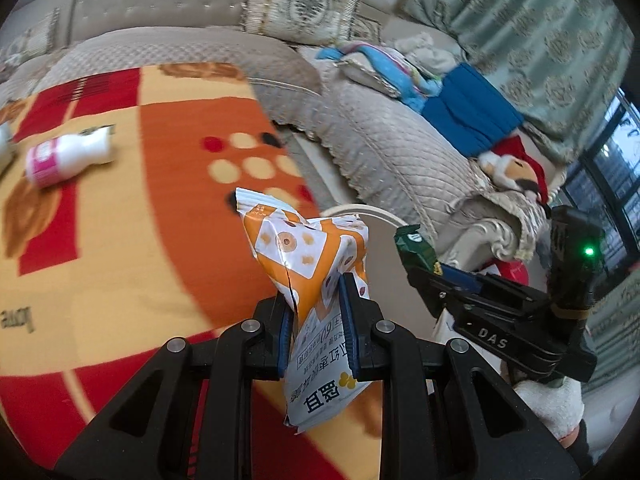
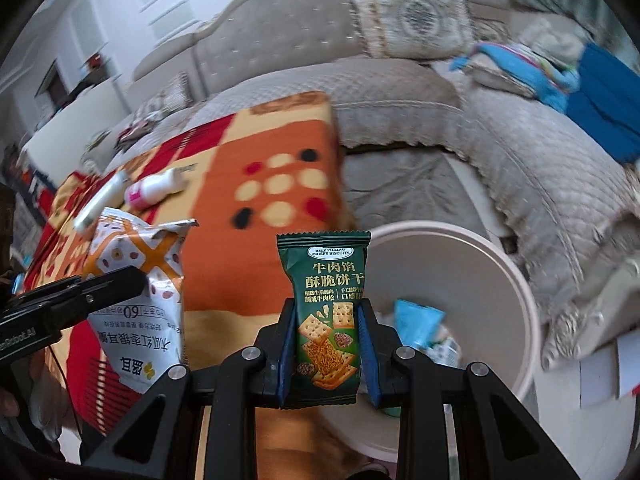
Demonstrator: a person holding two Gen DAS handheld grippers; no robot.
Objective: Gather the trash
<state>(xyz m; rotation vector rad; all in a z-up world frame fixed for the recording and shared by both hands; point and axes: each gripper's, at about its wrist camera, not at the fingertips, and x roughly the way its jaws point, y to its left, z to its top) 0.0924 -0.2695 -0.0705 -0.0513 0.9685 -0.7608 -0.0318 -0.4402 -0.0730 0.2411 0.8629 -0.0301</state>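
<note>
You see a big grey sofa (image 2: 520, 168) with a patterned cushion (image 1: 304, 4). Green curtains (image 1: 540, 40) hang by a dark window (image 1: 612, 160). A red and orange cloth (image 1: 120, 240) covers the table.

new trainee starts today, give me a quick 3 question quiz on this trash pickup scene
1. True or false: the right gripper is shut on the green biscuit packet.
2. What does the left gripper hold? A) the white bottle B) the orange and white snack bag C) nothing
3. Fill in: a blue wrapper already lies inside the round ____.

Key:
1. True.
2. B, the orange and white snack bag; the white bottle lies on the patterned cloth.
3. bin.
</note>
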